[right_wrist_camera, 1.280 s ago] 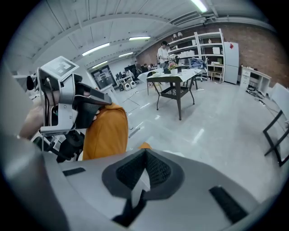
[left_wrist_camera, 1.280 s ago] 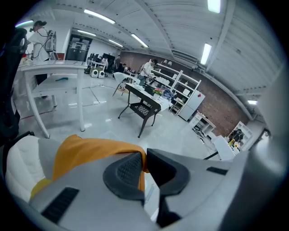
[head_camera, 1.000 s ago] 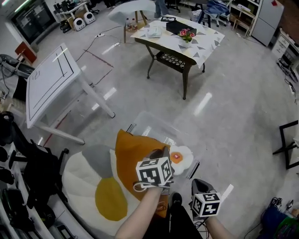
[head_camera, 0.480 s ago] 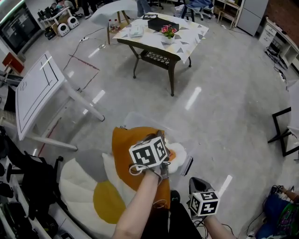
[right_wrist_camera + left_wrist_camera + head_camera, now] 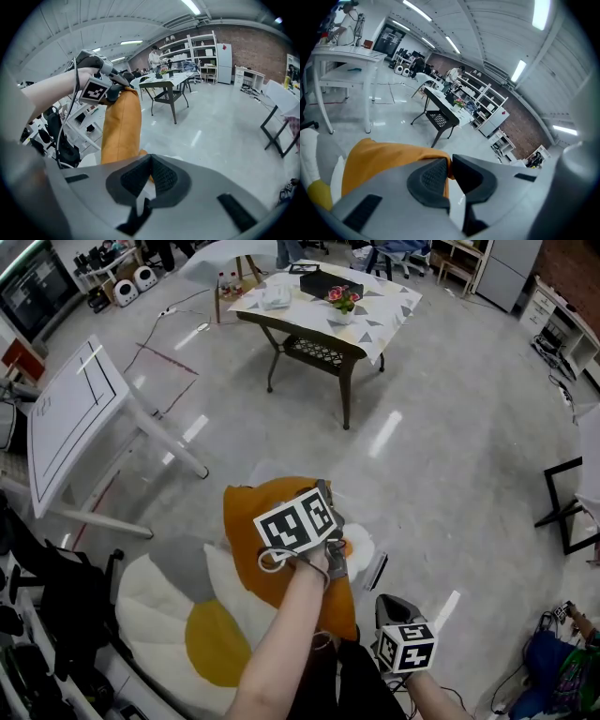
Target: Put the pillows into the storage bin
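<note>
One big round cushion (image 5: 164,601), white with a yellow centre and a grey patch, lies on the floor at the near left. Just right of it stands the clear plastic storage bin (image 5: 379,570); most of it is covered from my head view.

Over the bin's left part hangs the mustard-orange fabric pillow (image 5: 248,531), lifted clear and drooping long and narrow, as I see from the right gripper view. Its lower end is hidden behind my arm. Inside the bin, at the right, lies a small white fried-egg pillow (image 5: 362,547) with an orange yolk.

My left gripper (image 5: 323,493) sits at the top edge of the orange pillow. Its fingers are almost together and pinch a fold of the orange fabric between the pads.

My right gripper (image 5: 389,607) hovers at the near right, beside the bin's near corner. Its fingers are pressed fully together with nothing between them.
</note>
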